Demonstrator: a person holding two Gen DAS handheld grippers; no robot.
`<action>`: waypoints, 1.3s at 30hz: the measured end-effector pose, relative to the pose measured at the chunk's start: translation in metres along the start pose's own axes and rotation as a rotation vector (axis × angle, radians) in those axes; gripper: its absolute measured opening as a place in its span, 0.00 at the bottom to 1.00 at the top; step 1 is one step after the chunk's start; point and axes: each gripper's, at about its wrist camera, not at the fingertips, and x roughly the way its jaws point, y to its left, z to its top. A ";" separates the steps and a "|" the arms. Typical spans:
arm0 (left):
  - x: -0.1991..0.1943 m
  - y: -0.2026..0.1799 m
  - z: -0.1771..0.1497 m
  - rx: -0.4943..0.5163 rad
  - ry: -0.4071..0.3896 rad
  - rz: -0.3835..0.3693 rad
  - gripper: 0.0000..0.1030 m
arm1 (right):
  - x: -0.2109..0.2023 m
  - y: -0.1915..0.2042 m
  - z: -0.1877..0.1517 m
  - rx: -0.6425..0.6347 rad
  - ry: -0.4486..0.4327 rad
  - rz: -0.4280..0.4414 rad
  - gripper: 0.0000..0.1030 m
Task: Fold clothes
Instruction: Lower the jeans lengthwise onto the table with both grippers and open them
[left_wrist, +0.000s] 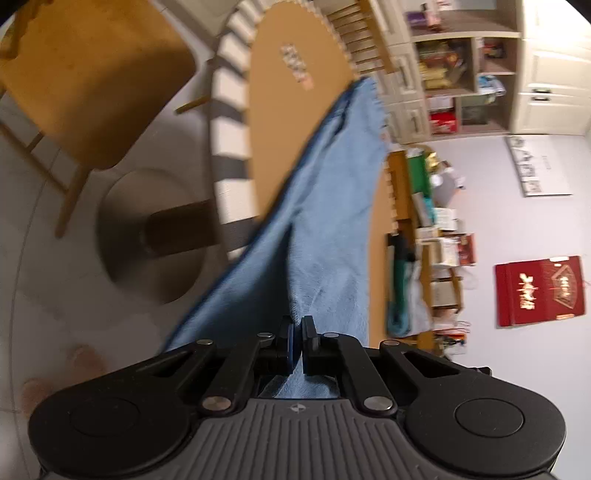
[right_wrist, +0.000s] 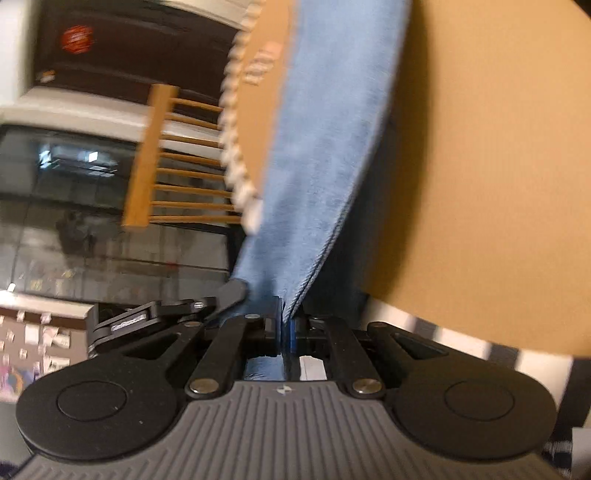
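Both tongs, left and right, pinch blue garment stretched over counter; folding apparently barely begun.

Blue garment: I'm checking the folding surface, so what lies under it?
Under the blue garment lies a tan cardboard sheet over striped cloth. What it covers stays hidden.

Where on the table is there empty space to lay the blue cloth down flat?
The brown tabletop is bare on the wide side of the blue cloth, out to the striped edge. A narrower strip lies between the cloth and the printed label. The shelves beyond are crowded. Left gripper and right gripper both pinch the cloth.
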 end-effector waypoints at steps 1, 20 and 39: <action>-0.004 -0.009 0.002 0.010 -0.013 -0.027 0.04 | -0.005 0.012 0.004 -0.029 -0.018 0.022 0.04; -0.010 0.016 -0.021 -0.103 -0.057 0.084 0.03 | 0.028 -0.029 0.009 0.122 0.083 0.002 0.04; 0.018 -0.125 0.050 0.385 -0.228 0.165 0.60 | -0.096 0.025 0.106 -0.167 -0.251 -0.256 0.55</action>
